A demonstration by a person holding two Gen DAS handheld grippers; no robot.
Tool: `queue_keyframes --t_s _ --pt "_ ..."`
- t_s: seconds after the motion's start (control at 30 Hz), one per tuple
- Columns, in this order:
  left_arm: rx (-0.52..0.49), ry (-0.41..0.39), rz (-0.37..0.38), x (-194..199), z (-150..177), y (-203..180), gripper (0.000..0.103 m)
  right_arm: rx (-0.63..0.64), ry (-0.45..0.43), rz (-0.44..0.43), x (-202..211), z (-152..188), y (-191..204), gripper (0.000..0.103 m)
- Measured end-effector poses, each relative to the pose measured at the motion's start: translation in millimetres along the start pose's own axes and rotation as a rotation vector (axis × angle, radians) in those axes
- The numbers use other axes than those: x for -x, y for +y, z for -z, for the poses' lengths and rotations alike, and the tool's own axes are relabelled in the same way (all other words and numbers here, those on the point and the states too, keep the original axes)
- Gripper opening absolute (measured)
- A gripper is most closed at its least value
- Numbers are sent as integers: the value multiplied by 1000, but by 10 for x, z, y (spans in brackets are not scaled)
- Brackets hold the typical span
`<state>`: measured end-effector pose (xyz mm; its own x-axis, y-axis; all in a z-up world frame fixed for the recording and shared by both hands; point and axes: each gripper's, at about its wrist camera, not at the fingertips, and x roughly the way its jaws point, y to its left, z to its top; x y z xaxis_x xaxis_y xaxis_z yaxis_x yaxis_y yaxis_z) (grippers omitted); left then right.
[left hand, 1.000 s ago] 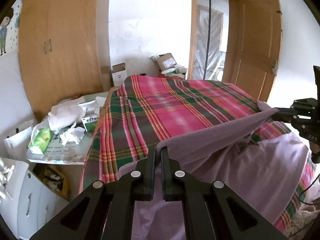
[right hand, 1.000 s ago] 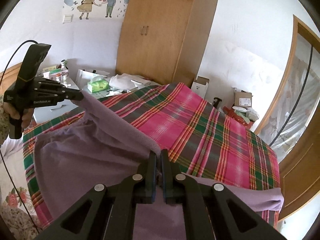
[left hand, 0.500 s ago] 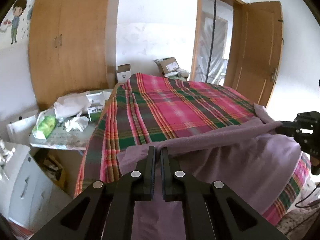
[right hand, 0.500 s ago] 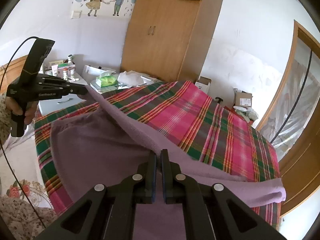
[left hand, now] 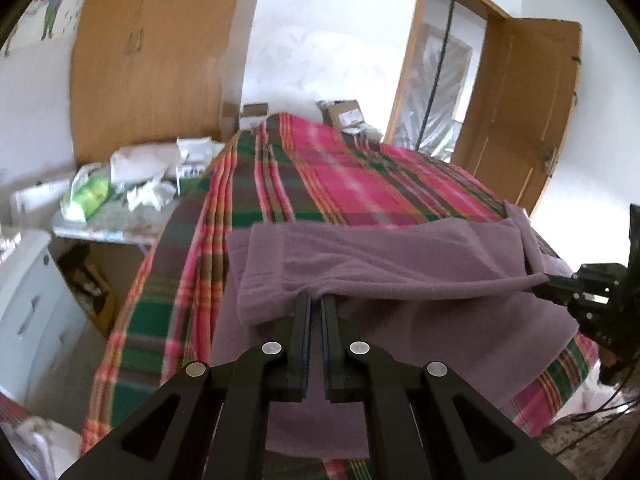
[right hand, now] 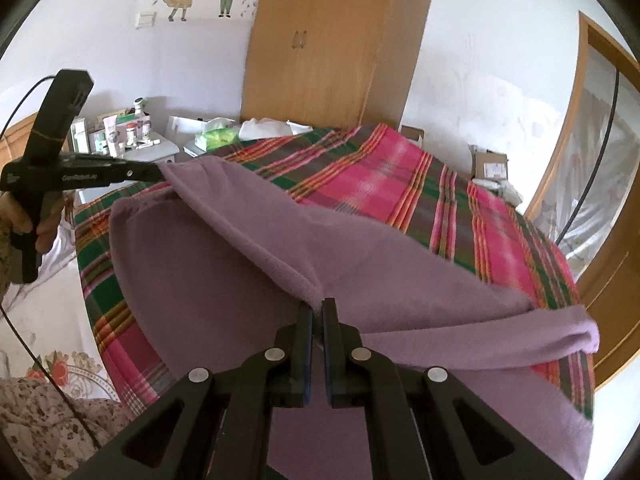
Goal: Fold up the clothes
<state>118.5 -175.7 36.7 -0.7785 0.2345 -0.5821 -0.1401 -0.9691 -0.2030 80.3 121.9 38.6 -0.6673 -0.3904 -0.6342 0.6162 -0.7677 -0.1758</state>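
A purple fleece garment (left hand: 400,264) lies across the near end of a bed with a red and green plaid cover (left hand: 340,176). My left gripper (left hand: 315,300) is shut on one corner of its lifted edge. My right gripper (right hand: 317,306) is shut on the other corner of the same edge (right hand: 280,248). The edge is stretched between them and folded over the rest of the garment. In the right wrist view the left gripper (right hand: 158,172) shows at the left, held by a hand (right hand: 36,220). The right gripper (left hand: 552,282) shows at the right of the left wrist view.
A wooden wardrobe (right hand: 328,40) stands against the far wall. A cluttered side table (left hand: 120,200) with tissues and a green pack sits left of the bed. A white drawer unit (left hand: 28,320) is nearer. Cardboard boxes (left hand: 344,114) and an open door (left hand: 520,120) lie beyond the bed.
Both grippers have carried the lifted purple edge down and toward the near side of the bed, so more of the plaid cover shows. The fold now lies lower over the garment.
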Motion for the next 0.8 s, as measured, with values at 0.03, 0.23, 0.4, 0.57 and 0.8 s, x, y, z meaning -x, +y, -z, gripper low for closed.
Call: queue_keyframes --t_s 0.03,0.23,0.4,0.57,0.8 --pt "26 9 16 -5 24 31 5 -7 5 -1 -22 29 3 5" --pt "240 69 99 -34 179 263 14 -1 24 16 -130 168 58 5" --pt "432 113 235 -110 259 422 23 -47 19 7 -149 222 24 5" --pt "582 121 317 -173 299 511 41 -86 8 -2 -130 234 -6 5" --pt "748 140 324 -286 296 655 43 -125 -1 -15 -126 255 -49 5"
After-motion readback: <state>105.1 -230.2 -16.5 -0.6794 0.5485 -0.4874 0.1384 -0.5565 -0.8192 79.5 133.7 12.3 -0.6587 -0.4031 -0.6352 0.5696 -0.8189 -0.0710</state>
